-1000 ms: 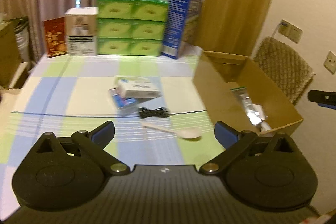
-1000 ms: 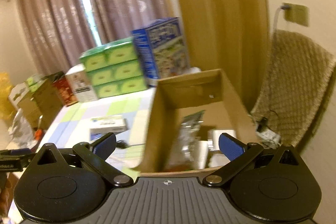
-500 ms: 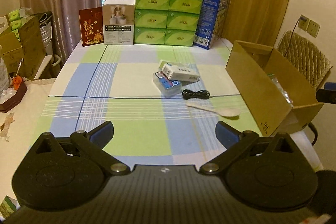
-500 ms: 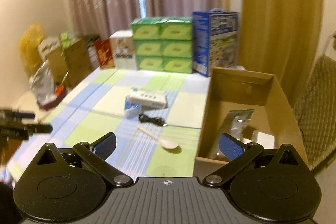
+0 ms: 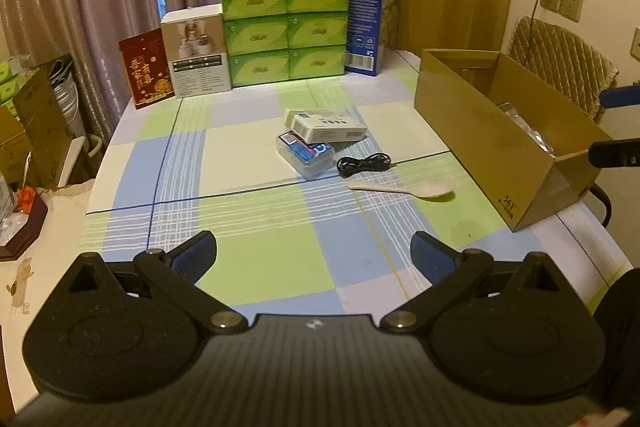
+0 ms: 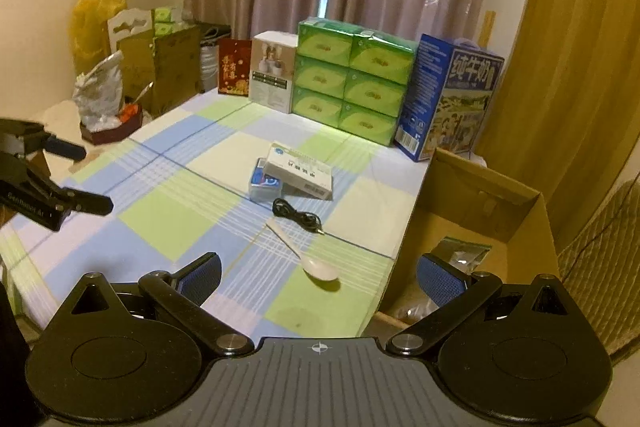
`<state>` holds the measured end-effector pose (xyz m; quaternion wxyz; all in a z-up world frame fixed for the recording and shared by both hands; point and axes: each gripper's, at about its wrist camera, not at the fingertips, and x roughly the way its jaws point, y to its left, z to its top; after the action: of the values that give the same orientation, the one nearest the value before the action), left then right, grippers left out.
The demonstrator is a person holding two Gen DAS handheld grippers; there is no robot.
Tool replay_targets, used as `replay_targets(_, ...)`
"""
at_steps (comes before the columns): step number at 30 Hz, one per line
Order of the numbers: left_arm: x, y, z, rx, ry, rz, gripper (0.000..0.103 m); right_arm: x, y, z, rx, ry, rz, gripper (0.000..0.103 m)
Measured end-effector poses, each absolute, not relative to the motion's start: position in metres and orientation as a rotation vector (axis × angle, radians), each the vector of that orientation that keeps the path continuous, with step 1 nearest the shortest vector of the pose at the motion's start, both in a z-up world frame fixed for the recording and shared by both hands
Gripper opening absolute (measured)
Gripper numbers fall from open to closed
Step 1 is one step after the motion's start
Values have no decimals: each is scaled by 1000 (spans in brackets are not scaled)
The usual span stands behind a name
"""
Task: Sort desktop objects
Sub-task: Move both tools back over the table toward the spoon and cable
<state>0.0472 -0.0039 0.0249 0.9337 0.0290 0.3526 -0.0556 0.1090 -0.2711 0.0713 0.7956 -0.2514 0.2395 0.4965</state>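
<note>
On the checked tablecloth lie a white medicine box (image 5: 329,126) (image 6: 301,169), a clear case with a blue card (image 5: 305,153) (image 6: 264,184), a coiled black cable (image 5: 363,162) (image 6: 297,214) and a white spoon (image 5: 404,187) (image 6: 304,250). An open cardboard box (image 5: 480,131) (image 6: 472,199) stands at the table's right edge with a silver packet (image 6: 464,253) inside. My left gripper (image 5: 313,255) is open and empty above the near table edge. My right gripper (image 6: 318,274) is open and empty, over the table beside the box.
Green tissue boxes (image 5: 284,27) (image 6: 352,83), a blue milk carton (image 5: 370,17) (image 6: 448,99), a white box (image 5: 197,55) and a red card (image 5: 145,67) line the far edge. A quilted chair (image 5: 560,55) stands right of the table. Bags and cartons (image 6: 152,63) crowd the left.
Both grippers have pulled back and risen; the table items look farther away. The right gripper has swung left from over the cardboard box toward the table. Both stay open.
</note>
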Motion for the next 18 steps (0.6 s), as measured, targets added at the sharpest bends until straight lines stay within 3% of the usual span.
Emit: replay_targets(18, 96, -21, 8, 298, 774, -320, 101, 131, -201, 31, -1058, 499, 1251, 101)
